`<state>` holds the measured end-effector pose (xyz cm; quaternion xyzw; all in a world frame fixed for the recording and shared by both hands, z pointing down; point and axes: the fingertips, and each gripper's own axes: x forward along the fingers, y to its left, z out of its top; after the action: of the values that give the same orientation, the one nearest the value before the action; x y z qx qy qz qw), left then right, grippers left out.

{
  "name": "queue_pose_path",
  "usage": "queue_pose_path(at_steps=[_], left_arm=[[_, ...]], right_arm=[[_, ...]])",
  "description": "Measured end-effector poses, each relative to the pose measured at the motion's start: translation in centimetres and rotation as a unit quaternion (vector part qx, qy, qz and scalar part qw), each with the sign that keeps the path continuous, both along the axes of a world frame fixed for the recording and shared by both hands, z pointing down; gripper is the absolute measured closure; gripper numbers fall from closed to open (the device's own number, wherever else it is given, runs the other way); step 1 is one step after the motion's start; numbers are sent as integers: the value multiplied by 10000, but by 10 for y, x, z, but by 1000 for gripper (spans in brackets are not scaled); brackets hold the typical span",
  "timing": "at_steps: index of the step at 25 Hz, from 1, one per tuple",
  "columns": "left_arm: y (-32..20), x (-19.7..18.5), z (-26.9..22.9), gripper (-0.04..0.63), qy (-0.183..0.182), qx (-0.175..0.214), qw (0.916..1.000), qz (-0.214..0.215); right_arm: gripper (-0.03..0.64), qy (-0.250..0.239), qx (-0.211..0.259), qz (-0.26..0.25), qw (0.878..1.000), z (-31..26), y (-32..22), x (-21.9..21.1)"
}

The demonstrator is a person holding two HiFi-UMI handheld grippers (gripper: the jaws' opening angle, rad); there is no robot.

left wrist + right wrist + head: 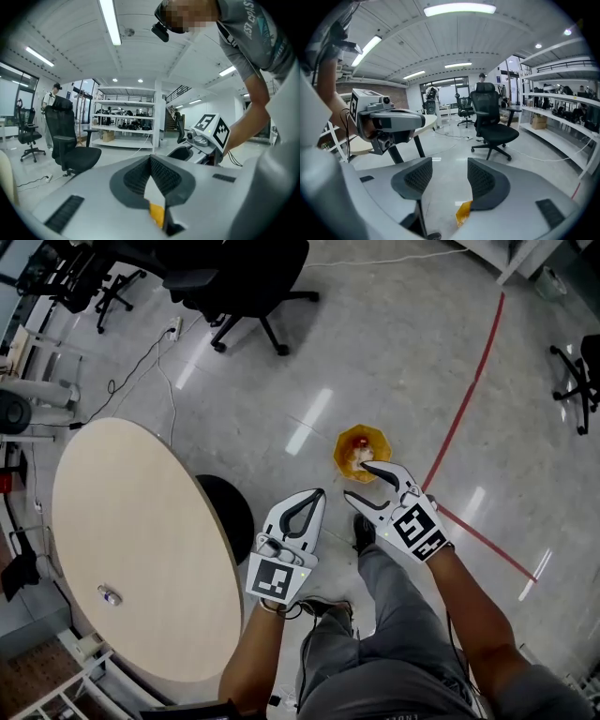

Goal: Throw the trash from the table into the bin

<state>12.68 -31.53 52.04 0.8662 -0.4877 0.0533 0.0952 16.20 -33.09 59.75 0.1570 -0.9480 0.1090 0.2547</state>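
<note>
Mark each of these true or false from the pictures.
1. The right tongs stand open with nothing between them. True.
2. The left tongs hold a piece of trash. False: their tips are together and they hold nothing.
3. The orange bin stands on the round table. False: it stands on the floor, to the right of the table in the head view.
4. The bin already has something in it. True: pale and red bits show inside.
5. A small grey object lies on the table. True.
</note>
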Motion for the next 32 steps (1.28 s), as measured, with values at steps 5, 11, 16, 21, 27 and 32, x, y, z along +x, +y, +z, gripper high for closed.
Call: queue_pose_path(at_steps=[5,11,16,21,27,32], left_arm=[[63,-33,-71,561,-292,376,9987,-201],[149,-102,-143,561,-138,697,9913,-1105],[230,-159,-198,563,-338,976,9800,-1699],[317,-213,-234,561,-457,1307,9641,-2266],[426,-269,-261,562,-602,1573,9444,-2824],[516,-310,-282,562,-717,1727,9281,-3218]], right_arm=[[400,-155,348,-363,9986,-82,54,-41],[400,-404,818,-783,9927,-170,121,-92],[400,-530,1100,-1169,9856,-231,187,-132],[400,-708,1437,-1592,9742,-276,255,-180],[400,-839,1802,-2130,9566,-321,347,-238],[400,-858,1914,-2444,9467,-341,414,-288]])
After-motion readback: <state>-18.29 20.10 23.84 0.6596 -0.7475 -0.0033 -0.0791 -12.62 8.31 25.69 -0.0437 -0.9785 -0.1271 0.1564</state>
